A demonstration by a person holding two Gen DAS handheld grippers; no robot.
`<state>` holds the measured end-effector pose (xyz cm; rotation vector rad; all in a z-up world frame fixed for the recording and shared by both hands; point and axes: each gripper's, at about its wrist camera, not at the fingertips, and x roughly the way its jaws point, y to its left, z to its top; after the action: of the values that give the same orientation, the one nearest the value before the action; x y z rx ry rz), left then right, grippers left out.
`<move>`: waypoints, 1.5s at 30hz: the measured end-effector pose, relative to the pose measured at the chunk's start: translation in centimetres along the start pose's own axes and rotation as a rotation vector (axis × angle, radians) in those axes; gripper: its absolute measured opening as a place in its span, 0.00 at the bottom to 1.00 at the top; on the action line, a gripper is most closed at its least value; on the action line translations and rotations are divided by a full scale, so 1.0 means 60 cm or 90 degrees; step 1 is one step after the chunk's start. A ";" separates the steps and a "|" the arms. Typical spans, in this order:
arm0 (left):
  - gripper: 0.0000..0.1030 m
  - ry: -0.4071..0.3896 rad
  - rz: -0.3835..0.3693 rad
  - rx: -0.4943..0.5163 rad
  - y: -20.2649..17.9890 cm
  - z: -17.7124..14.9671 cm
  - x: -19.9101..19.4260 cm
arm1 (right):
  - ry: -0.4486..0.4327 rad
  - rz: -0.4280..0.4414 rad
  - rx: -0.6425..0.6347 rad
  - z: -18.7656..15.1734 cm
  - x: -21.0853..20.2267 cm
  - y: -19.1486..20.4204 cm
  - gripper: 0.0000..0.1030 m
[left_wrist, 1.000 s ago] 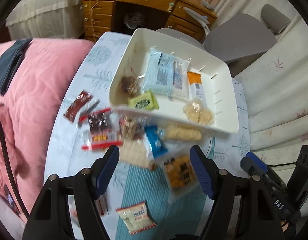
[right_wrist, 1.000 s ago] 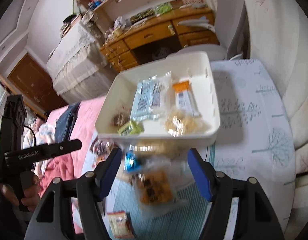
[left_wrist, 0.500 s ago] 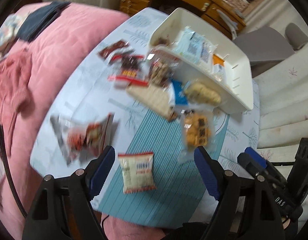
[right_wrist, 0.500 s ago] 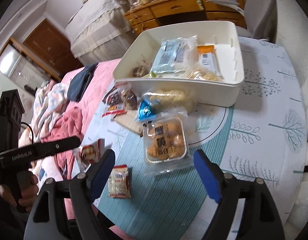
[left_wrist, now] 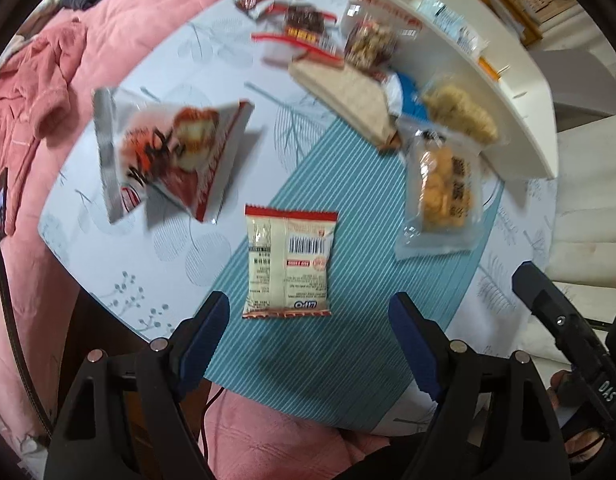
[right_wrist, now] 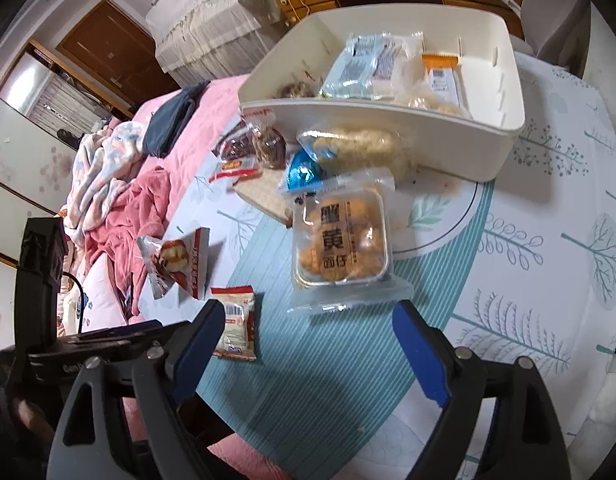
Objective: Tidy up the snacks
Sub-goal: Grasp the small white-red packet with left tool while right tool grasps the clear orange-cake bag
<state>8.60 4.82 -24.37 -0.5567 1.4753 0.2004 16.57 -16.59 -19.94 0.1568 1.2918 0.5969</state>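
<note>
Partly done: several packets are binned in the white tray (right_wrist: 504,136); others remain on the bench (left_wrist: 179,208). Left claw (left_wrist: 308,320) and right claw (right_wrist: 308,328), just opened wider, are seen apart and empty.

I read "蛋黄" on the clear cookie pack (right_wrist: 341,240) just ahead of my right hand-held gripper (right_wrist: 303,344); "DAS" marks that gripper's body.

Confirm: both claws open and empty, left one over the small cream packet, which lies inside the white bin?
Not quite. The small cream packet lies on the teal striped part of the tablecloth, outside the white bin, as the left wrist view shows. The rest stands: left claw and right claw are open and empty.
</note>
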 end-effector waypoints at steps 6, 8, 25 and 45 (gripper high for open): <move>0.78 0.051 0.038 -0.016 0.003 0.008 0.049 | 0.029 -0.032 0.005 0.014 0.032 -0.007 0.85; 0.78 0.062 0.047 -0.018 0.003 0.012 0.062 | 0.037 -0.046 0.011 0.021 0.043 -0.010 0.85; 0.59 0.139 0.070 0.016 -0.024 0.038 0.144 | 0.084 -0.137 -0.012 0.060 0.141 0.008 0.85; 0.42 0.125 0.037 0.026 0.032 0.050 0.117 | 0.116 -0.202 -0.014 0.062 0.179 0.029 0.80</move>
<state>11.14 6.46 -31.63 -0.5120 1.6835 0.1650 21.08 -8.96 -27.29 -0.1230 1.4492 0.3583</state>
